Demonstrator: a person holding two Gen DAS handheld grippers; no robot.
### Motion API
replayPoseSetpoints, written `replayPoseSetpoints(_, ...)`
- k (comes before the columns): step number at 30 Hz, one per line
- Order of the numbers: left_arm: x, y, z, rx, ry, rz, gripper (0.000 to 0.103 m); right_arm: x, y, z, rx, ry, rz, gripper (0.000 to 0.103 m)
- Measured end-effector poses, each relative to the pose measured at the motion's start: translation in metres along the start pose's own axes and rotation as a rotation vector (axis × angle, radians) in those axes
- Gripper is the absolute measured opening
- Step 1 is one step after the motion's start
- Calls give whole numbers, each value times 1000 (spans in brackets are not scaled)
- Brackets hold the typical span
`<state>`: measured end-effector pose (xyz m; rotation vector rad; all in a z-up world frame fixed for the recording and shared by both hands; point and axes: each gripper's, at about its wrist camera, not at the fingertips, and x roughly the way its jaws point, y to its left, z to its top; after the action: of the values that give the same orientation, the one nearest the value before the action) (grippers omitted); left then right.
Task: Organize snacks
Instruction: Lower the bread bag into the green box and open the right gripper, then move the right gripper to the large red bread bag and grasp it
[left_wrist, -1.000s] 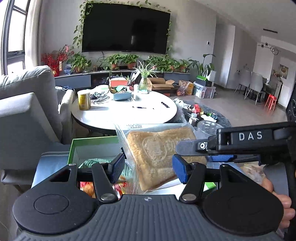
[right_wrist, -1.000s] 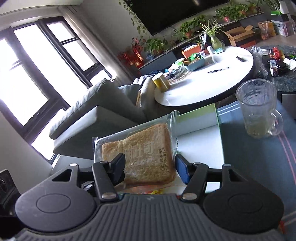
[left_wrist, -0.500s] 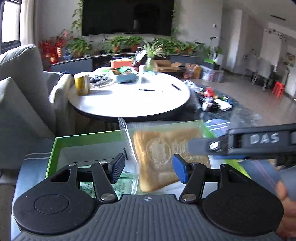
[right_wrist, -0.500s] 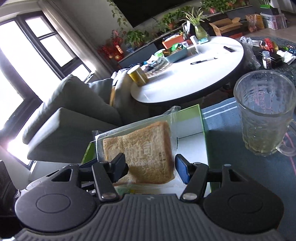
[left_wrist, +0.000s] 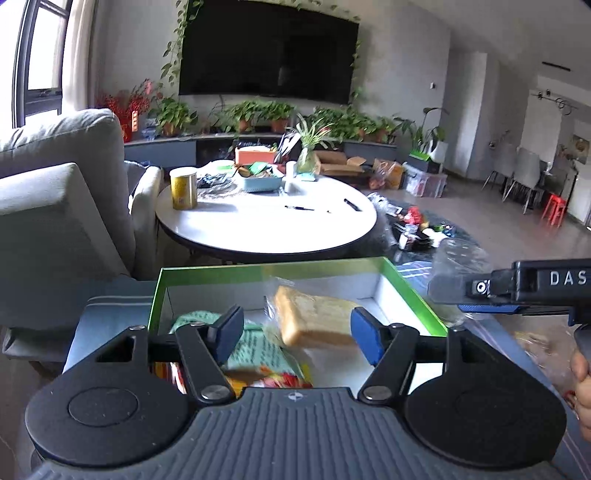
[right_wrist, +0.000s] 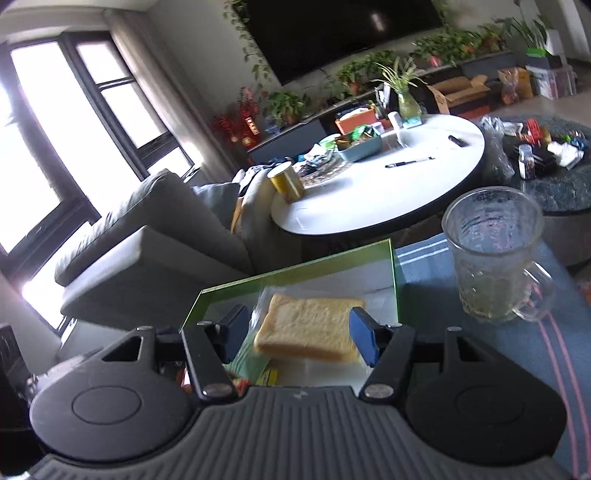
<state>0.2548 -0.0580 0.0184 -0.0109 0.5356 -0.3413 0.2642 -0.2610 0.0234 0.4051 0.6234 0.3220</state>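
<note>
Obs.: wrapped slice of pale toast bread in a clear plastic sleeve (left_wrist: 314, 321) now lies flat inside the shallow white carton with a bright green rim (left_wrist: 273, 264), toward the carton's right half. It rests partly on the green printed snack packet (left_wrist: 255, 343) that fills the carton's near-left part. A second ago the same slice stood upright in the air above the carton, between the pads. So the change is lifted to laid down.

Left gripper (left_wrist: 295, 328): jaws have just been opening. They stand moderately wide over the carton's near edge. The slice is seen between the pads but beyond and below them, and neither pad presses on it. Released.

Right gripper (right_wrist: 295, 328): jaw gap the same as a second ago, a moderate spread with nothing clamped. In its own view the slice sits in the gap past the pads. The left view shows this gripper level, beside the carton's right rim and apart from the bread. The person's hand (left_wrist: 581, 369) on it is at the frame edge.

Clear ribbed glass mug (right_wrist: 495, 258) stands on the blue striped desk (right_wrist: 424, 288), just right of the carton, untouched.

Judgement: this item counts as placed. Sleeve edge is blurred, so whether it lies wholly inside the rim cannot be told. Next likely step is fetching another snack. Which one is not shown.
</note>
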Motion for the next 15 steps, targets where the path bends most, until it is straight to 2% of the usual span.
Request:
replayPoseSetpoints(6, -30, -12, -33, 6, 22, -36, 63, -24, 1, -32, -27, 32, -11, 67)
replayPoseSetpoints(11, -48, -17, -63, -8, 64, -53, 63, -21, -2, -58, -53, 114, -34, 67)
replayPoseSetpoints(15, -62, -17, -78, -30, 86, -59, 63, -25, -3, -70, -56, 121, -50, 67)
